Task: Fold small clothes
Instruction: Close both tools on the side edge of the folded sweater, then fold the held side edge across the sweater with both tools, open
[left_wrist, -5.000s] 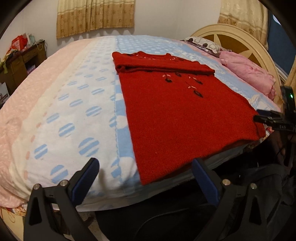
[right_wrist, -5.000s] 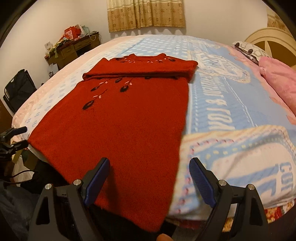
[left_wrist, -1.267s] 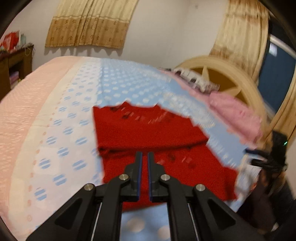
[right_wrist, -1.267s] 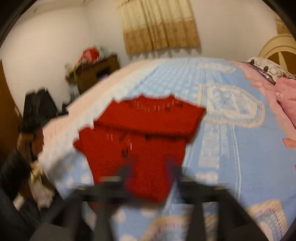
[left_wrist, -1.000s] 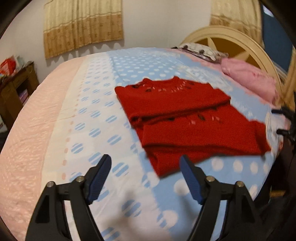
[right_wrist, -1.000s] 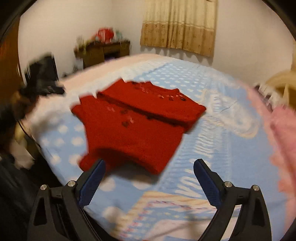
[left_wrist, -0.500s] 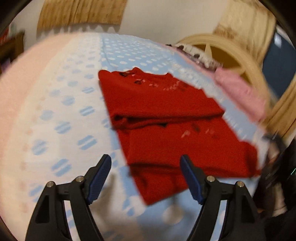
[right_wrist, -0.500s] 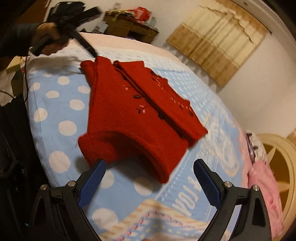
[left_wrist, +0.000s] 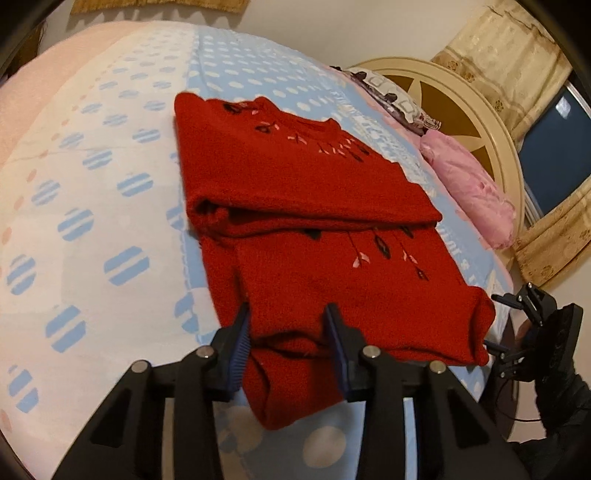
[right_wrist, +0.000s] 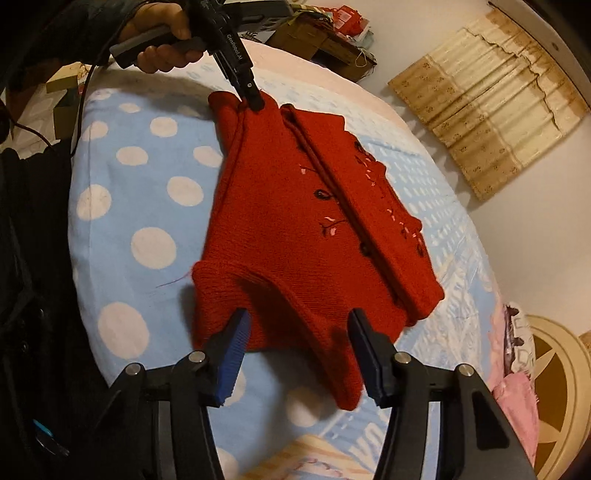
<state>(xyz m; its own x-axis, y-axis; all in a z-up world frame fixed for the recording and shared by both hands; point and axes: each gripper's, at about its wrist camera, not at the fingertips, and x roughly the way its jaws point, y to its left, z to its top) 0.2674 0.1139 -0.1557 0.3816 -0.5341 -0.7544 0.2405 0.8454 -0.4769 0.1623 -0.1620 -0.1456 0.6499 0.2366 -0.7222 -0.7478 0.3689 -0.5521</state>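
A red knit sweater (left_wrist: 314, 229) with dark embroidered leaves lies on the bed, its top part folded down over the body. It also shows in the right wrist view (right_wrist: 314, 221). My left gripper (left_wrist: 290, 347) is open, its jaws straddling the near left hem corner, which bunches between them. My right gripper (right_wrist: 299, 350) is open around the near right hem corner, which is rumpled. In the right wrist view the left gripper (right_wrist: 251, 98) touches the far hem corner. In the left wrist view the right gripper (left_wrist: 517, 325) is beside the right hem corner.
The bed has a blue and white dotted cover (left_wrist: 110, 221) with a pink strip on the left. A pink pillow (left_wrist: 469, 192) and a cream headboard (left_wrist: 461, 110) are at the right. A cluttered desk (right_wrist: 325, 40) and curtains (right_wrist: 487, 96) stand behind.
Both grippers have come in to the sweater's near hem corners and their jaws have narrowed around the cloth. The hem has bunched up.
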